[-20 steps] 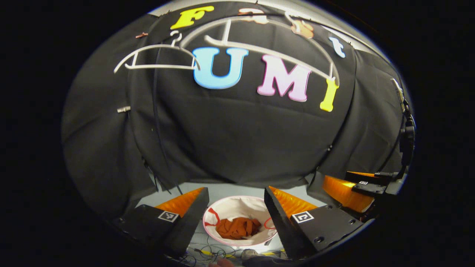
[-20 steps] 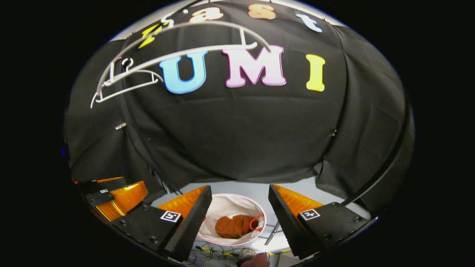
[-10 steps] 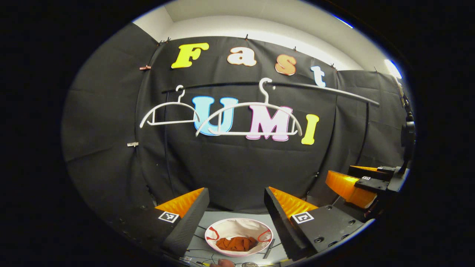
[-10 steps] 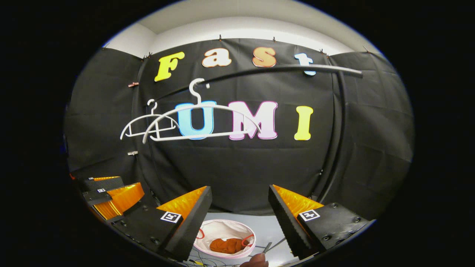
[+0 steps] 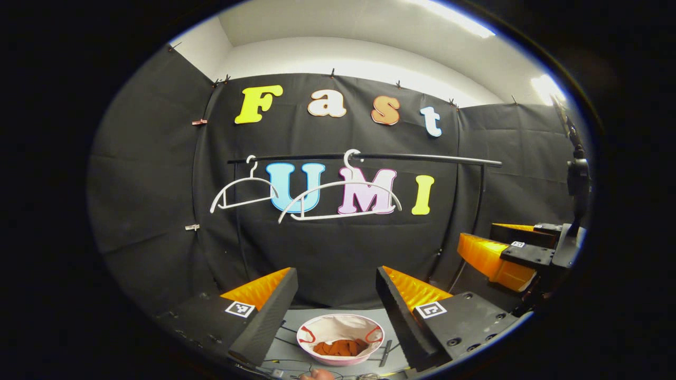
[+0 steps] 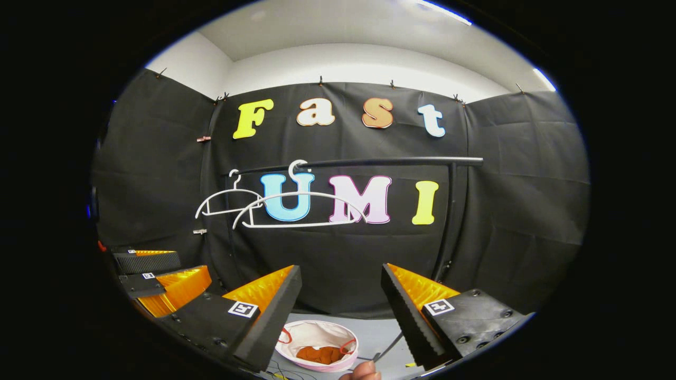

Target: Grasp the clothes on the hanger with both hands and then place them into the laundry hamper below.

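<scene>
An orange-brown garment [image 5: 341, 347] [image 6: 318, 354] lies bunched inside the round white laundry hamper [image 5: 317, 328] [image 6: 314, 334] on the floor. Two bare white hangers [image 5: 340, 186] [image 5: 244, 186] [image 6: 301, 202] [image 6: 227, 196] hang on the black rail [image 5: 422, 157] [image 6: 391, 161] high against the wall. My left gripper [image 5: 337, 287] is open, well back from the hamper, with nothing between its fingers. My right gripper [image 6: 342, 285] is open and empty too. In the left gripper view the right gripper [image 5: 501, 253] shows at the right; in the right gripper view the left gripper [image 6: 158, 279] shows at the left.
The rail's black upright post [image 6: 446, 221] [image 5: 478, 200] stands at the right. Thin cables [image 5: 296, 364] and a small tool [image 5: 387, 351] lie on the grey floor around the hamper. A fingertip [image 6: 362, 370] [image 5: 317, 374] shows at the bottom edge of each view.
Both grippers have drawn back and tilted up from the hamper, so it looks smaller and lower and the rail and hangers sit mid-view. The garment stays in the hamper.
</scene>
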Demonstrator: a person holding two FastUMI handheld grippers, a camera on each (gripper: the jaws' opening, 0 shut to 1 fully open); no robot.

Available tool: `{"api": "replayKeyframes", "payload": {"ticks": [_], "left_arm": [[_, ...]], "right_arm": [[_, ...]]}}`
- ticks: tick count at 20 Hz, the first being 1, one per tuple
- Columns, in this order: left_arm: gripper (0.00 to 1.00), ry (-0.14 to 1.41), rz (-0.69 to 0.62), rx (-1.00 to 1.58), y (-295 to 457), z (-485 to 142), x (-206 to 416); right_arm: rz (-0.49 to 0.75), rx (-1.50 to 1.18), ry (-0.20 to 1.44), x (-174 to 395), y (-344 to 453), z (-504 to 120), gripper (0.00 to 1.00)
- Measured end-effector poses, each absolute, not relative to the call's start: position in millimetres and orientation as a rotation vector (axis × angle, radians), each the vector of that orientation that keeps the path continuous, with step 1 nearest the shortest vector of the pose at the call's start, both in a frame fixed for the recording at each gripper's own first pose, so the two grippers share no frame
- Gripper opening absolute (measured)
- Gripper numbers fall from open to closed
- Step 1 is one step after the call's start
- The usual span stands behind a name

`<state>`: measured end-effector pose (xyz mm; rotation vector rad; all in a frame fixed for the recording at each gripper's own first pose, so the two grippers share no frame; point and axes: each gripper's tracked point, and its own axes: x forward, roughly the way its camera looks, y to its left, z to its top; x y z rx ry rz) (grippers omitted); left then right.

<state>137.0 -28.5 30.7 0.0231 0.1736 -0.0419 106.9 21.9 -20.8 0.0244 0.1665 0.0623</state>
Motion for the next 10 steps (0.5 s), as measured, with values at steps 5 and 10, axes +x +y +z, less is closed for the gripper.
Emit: {"api": "replayKeyframes", "payload": {"ticks": [5, 10], "left_arm": [[0.91, 0.125, -0.026, 0.037, -31.4, 60.6, 119.4], [0.91, 0.09, -0.013, 0.042, -32.4, 86.8, 106.9]], "right_arm": [[0.057, 0.039, 0.122, 90.3, 13.5, 11.2, 0.99], [0.03, 0.041, 0.093, 84.8, -3.7, 31.1, 0.98]]}}
